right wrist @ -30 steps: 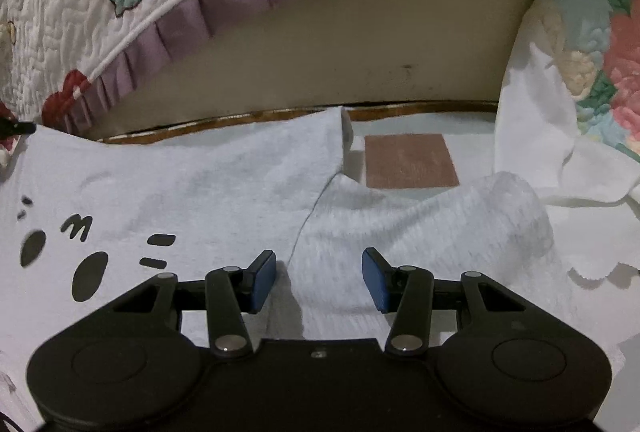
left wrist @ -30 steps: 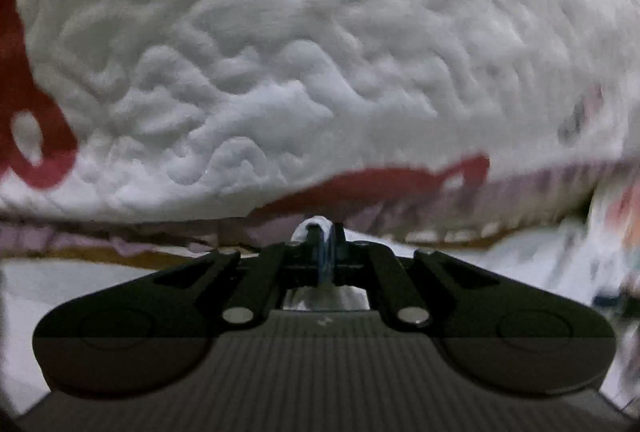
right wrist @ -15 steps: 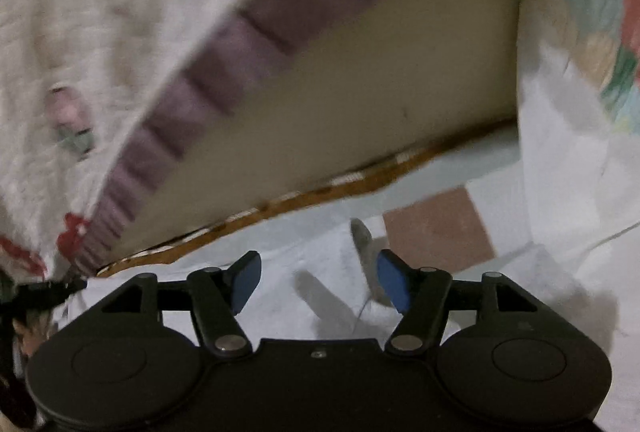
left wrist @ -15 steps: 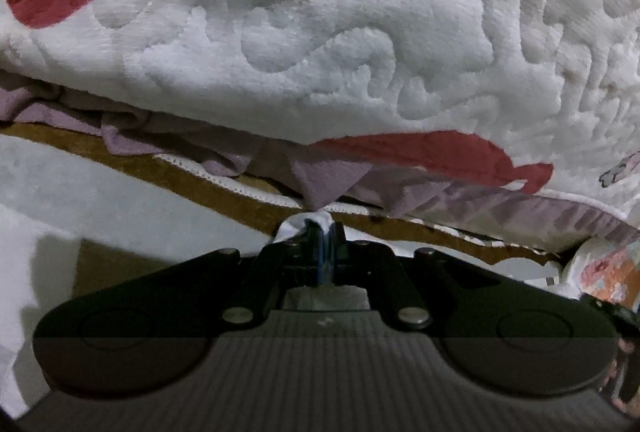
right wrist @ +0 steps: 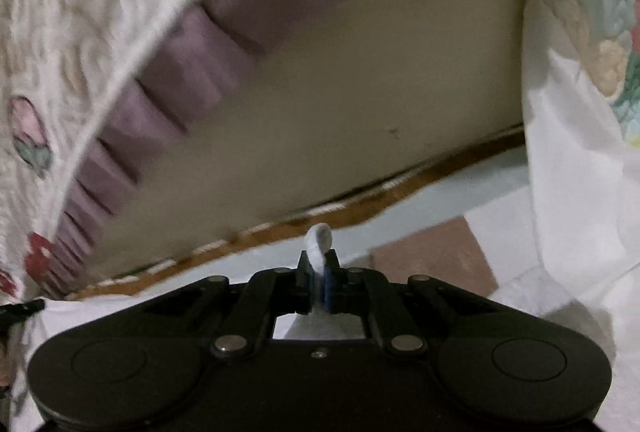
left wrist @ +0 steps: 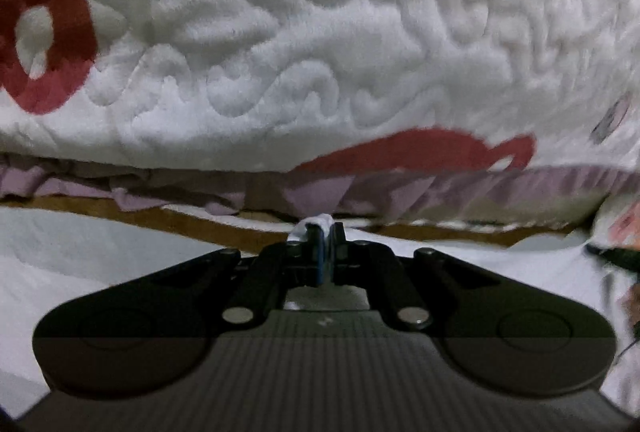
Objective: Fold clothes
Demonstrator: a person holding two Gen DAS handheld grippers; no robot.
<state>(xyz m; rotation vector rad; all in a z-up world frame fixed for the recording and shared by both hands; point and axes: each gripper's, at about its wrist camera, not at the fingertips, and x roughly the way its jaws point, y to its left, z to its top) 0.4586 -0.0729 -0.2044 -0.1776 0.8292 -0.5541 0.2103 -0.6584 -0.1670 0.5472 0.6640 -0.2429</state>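
Note:
A pale grey garment (right wrist: 320,326) lies flat under both grippers. My right gripper (right wrist: 319,274) is shut on a fold of its edge, and a small loop of the cloth (right wrist: 319,240) sticks out past the blue pads. In the left wrist view my left gripper (left wrist: 320,252) is also shut on the garment (left wrist: 80,252), with a small tuft of cloth (left wrist: 316,223) poking out above the fingertips. Most of the garment is hidden below the gripper bodies.
A white quilted cover (left wrist: 320,32) with red shapes and a purple ruffle (left wrist: 320,188) hangs close ahead of the left gripper. The right wrist view shows the same ruffled quilt (right wrist: 168,92), a beige wall (right wrist: 360,112), a brown patch (right wrist: 436,256) and floral bedding (right wrist: 592,72) at right.
My right gripper was open above the garment's edge and has now shut on a fold of it, after swinging and rolling. My left gripper stayed shut on the cloth and sank a little.

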